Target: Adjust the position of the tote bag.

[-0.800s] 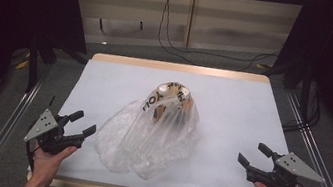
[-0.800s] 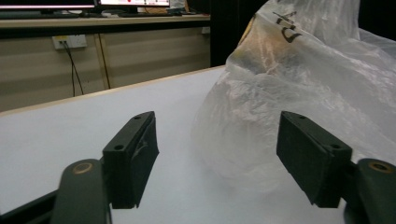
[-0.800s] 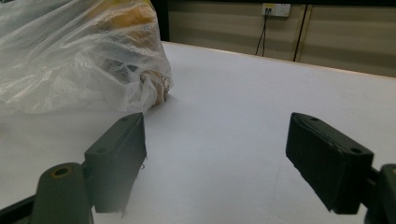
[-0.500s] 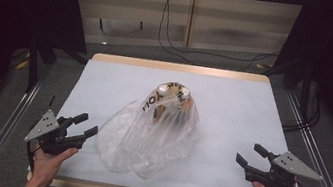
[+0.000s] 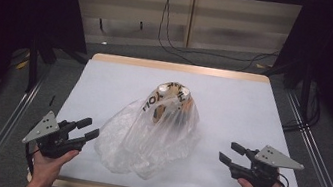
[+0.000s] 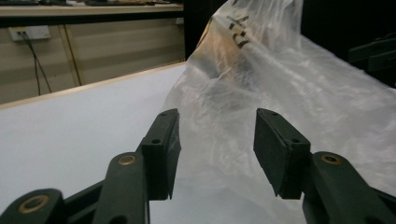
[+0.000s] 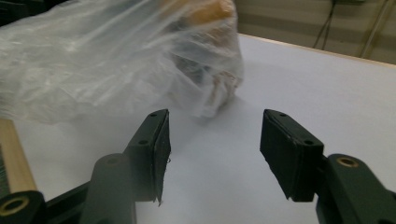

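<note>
Both pairs of jaws stand spread and hold nothing. The left gripper (image 5: pixel 78 130) sits near the tabletop's (image 5: pixel 234 99) front-left corner, just beside the clear plastic bag (image 5: pixel 149 139); the right gripper (image 5: pixel 234 156) waits near the front-right corner, apart from it. The bag slumps at mid-table over tan contents. This looks like an approach; next, each gripper likely needs to close on loose film.

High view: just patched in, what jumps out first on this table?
A crumpled clear plastic bag with black lettering sits mid-table on the white tabletop, heaped over something tan inside. The left gripper waits open at the bag's near-left edge, apart from it. The right gripper is open too, over bare table to the bag's right.
</note>
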Demonstrator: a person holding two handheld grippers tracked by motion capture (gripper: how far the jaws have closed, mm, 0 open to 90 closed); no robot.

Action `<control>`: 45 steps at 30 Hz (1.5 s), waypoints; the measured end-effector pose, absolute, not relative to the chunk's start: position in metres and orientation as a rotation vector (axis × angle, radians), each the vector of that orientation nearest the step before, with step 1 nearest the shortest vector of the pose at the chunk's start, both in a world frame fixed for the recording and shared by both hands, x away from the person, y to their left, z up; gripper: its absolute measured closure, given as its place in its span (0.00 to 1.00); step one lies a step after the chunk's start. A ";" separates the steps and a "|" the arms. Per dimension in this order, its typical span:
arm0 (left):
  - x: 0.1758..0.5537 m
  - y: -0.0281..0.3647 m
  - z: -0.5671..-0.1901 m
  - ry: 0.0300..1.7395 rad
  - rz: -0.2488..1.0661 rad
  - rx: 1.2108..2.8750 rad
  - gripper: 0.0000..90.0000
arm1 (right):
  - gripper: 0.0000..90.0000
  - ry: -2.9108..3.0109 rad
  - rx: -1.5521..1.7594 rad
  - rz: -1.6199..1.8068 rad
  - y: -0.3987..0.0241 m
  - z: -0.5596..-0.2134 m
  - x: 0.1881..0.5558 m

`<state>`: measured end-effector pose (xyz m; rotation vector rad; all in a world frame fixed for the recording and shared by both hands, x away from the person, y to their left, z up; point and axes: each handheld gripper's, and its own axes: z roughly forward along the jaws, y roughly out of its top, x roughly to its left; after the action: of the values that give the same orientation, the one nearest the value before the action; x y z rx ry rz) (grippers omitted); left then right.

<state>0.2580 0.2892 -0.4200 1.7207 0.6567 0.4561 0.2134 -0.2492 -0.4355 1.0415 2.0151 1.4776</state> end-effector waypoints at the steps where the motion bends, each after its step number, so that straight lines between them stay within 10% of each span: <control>1: 0.256 0.288 -0.419 0.651 0.443 1.720 0.57 | 0.47 2.027 1.031 1.485 -0.245 -0.434 0.214; 45: 0.243 0.216 -0.432 0.445 0.180 1.918 0.25 | 0.61 2.427 0.649 1.606 -0.101 -0.416 0.257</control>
<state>0.2426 0.2158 -0.4319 1.9181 0.4449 0.1800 0.2565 -0.1012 -0.4159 0.6487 2.4272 1.6062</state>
